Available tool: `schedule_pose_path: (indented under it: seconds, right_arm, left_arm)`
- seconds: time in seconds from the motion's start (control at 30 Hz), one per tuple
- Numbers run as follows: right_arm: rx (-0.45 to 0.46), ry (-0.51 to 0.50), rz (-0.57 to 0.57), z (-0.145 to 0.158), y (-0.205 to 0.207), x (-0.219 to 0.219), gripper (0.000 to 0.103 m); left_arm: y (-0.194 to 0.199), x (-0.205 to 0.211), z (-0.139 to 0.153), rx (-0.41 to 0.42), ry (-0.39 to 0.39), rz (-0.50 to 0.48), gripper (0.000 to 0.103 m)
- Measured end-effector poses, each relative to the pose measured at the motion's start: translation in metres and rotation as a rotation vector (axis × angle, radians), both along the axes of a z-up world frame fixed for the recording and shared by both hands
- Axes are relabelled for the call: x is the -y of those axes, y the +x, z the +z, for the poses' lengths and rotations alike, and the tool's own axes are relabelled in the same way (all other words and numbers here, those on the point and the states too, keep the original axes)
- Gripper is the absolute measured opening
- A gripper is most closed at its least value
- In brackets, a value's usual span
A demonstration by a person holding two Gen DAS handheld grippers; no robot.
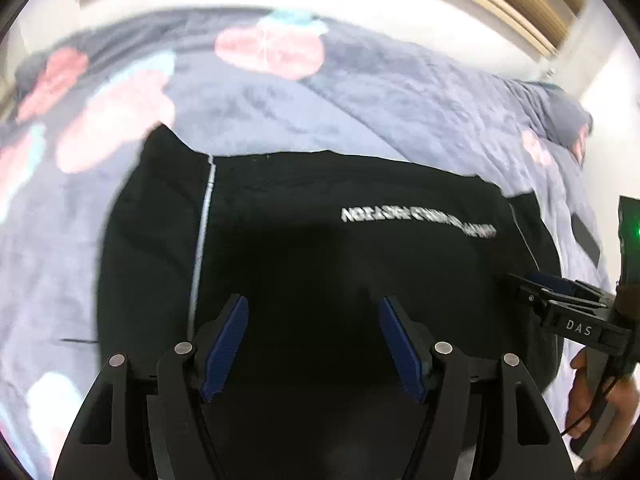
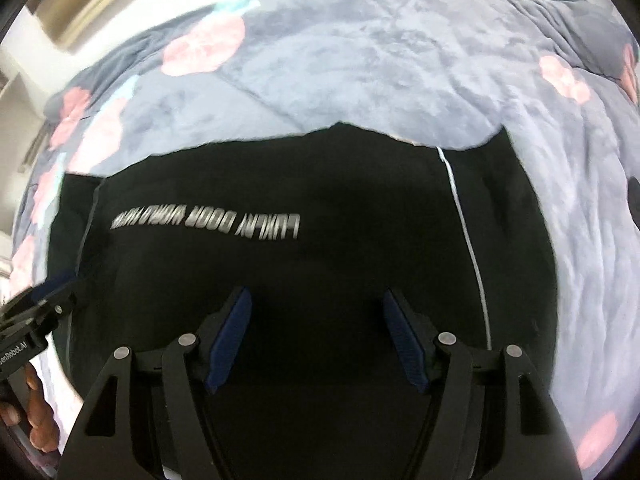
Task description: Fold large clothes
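Blue ribbed pads of my left gripper (image 1: 314, 346) and right gripper (image 2: 316, 342) stood apart, released, empty, above the smooth black garment (image 1: 320, 264) spread flat across a plush grey quilt (image 2: 360, 60) blotched with pink.

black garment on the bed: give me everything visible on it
The black garment lies spread flat on a grey-blue blanket with pink flowers. It looks like soft, matte knit. A line of white lettering crosses it, upside down in both views and too blurred to read fully. Thin white stripes run down near each side. Its far edge is slightly uneven. Both tools hover over it, open, gripping nothing.
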State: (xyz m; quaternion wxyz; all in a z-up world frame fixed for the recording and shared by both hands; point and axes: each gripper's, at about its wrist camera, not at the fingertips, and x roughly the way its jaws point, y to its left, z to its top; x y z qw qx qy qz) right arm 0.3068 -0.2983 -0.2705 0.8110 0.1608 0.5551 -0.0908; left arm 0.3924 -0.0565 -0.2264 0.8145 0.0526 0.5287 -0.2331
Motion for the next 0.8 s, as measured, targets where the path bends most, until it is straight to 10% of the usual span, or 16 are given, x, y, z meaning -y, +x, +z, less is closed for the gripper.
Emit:
schedule_pose_path:
  seconds: [0.47, 0.8]
  right_arm:
    - [0.039, -0.002, 0.016, 0.086, -0.138, -0.056, 0.071]
    - [0.045, -0.041, -0.014, 0.112, -0.190, -0.094, 0.073]
  left_arm:
    - [-0.127, -0.046, 0.121, 0.139, -0.080, -0.003, 0.070]
    - [-0.180, -0.076, 0.143, 0.136, -0.071, -0.025, 0.070]
